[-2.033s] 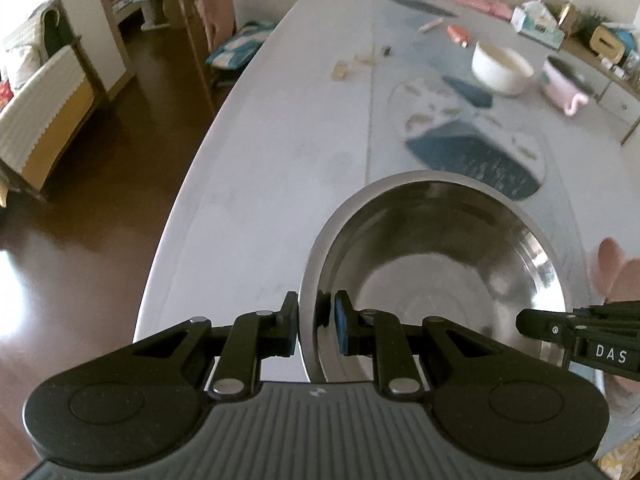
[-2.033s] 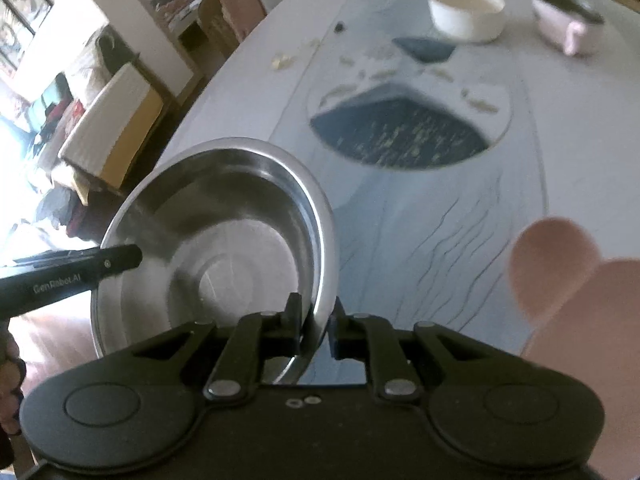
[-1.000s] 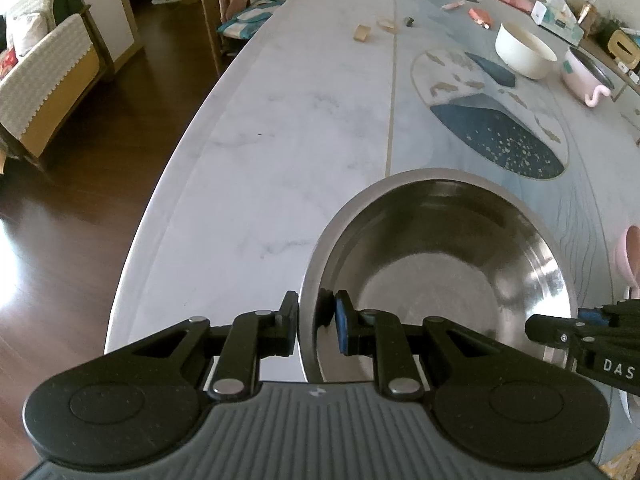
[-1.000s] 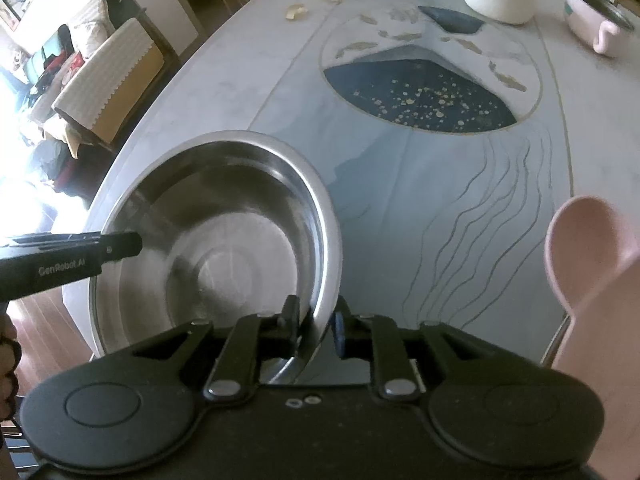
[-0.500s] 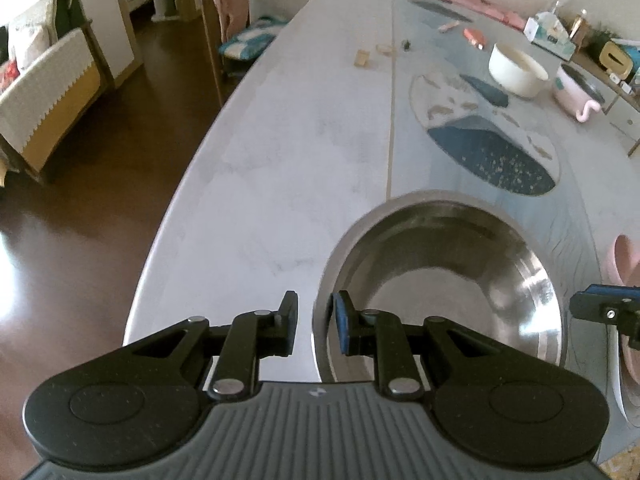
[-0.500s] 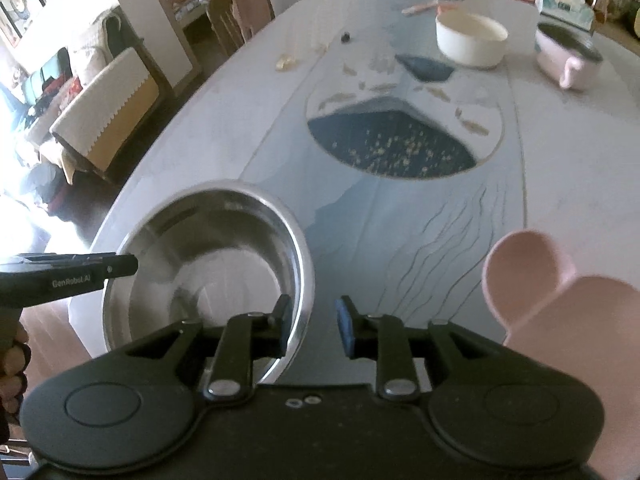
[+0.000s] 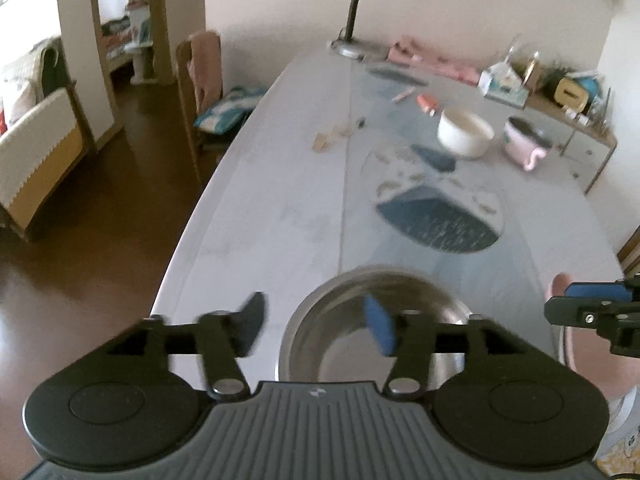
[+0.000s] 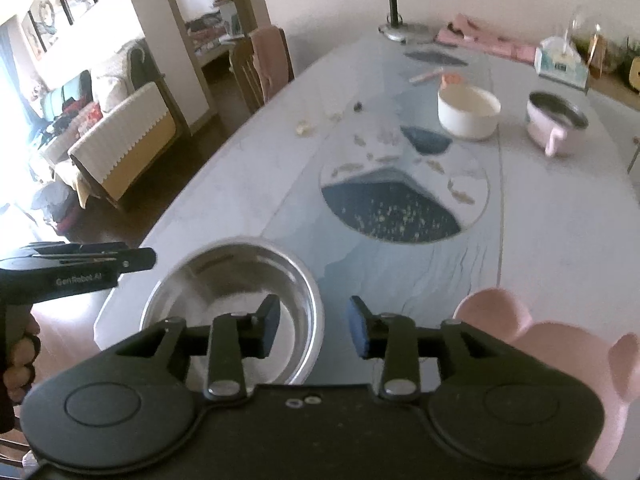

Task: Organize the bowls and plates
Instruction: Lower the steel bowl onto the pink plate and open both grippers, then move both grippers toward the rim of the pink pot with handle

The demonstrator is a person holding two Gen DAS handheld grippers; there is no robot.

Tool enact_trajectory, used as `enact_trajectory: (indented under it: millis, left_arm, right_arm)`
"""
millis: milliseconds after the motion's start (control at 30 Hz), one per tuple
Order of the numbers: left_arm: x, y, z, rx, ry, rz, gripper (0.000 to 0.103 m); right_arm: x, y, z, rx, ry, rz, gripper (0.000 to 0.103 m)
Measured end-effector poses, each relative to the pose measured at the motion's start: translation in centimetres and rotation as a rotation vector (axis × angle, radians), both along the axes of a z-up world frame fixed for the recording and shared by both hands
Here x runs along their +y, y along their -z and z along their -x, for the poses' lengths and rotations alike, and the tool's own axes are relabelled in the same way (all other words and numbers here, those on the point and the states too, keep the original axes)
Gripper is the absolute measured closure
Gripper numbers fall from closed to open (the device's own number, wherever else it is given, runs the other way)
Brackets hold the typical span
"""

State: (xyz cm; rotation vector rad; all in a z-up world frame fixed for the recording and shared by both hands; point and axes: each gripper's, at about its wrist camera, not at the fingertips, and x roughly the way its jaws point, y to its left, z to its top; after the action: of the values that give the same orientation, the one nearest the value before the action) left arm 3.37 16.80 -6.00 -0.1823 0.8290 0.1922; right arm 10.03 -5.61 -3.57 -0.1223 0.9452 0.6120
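A steel bowl (image 7: 336,320) (image 8: 224,280) rests on the marble table (image 7: 280,200) near its front end. My left gripper (image 7: 314,328) hovers above the bowl's left rim with its jaws opening and nothing pressed between the pads. My right gripper (image 8: 313,332) hangs above the bowl's right rim, jaws also opening, free of the bowl. Each gripper shows in the other's view: the right gripper (image 7: 592,312) at the right edge, the left gripper (image 8: 80,268) at the left with a hand on its handle. A pink dish (image 8: 560,348) lies just right of the bowl.
A white bowl (image 7: 466,132) (image 8: 468,112) and a pink pot (image 7: 524,142) (image 8: 556,120) stand far back on the table. Behind them are a desk lamp (image 7: 360,12) and a tissue box (image 8: 560,60). A chair (image 7: 200,80) stands at the left edge.
Both grippers were shut on the steel bowl's rim; they have let go, opened wide and risen. The bowl now sits lower and smaller in both views.
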Motion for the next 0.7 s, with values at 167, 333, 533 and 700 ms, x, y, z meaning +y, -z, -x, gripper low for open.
enact_trajectory:
  millis: [167, 333, 533, 700]
  left_arm:
    - [-1.1, -1.7, -0.3, -0.047, 0.034, -0.002, 0.04]
    - [-2.4, -3.2, -1.4, -0.083, 0.068, -0.01, 0.037]
    - [-4.7, -4.7, -3.6, -0.124, 0.125, -0.022, 0.035]
    - [-7.4, -5.6, -6.2, -0.143, 0.172, -0.028, 0.03]
  right_arm:
    - [-0.6, -1.8, 0.2, -0.044, 0.014, -0.015, 0.05]
    - [-1.7, -3.6, -0.2, -0.103, 0.039, -0.023, 0.037]
    - [-4.0, -5.7, -1.9, -0.151, 0.087, -0.031, 0.029]
    - [-6.7, -7.0, -3.9, -0.186, 0.139, -0.04, 0.023]
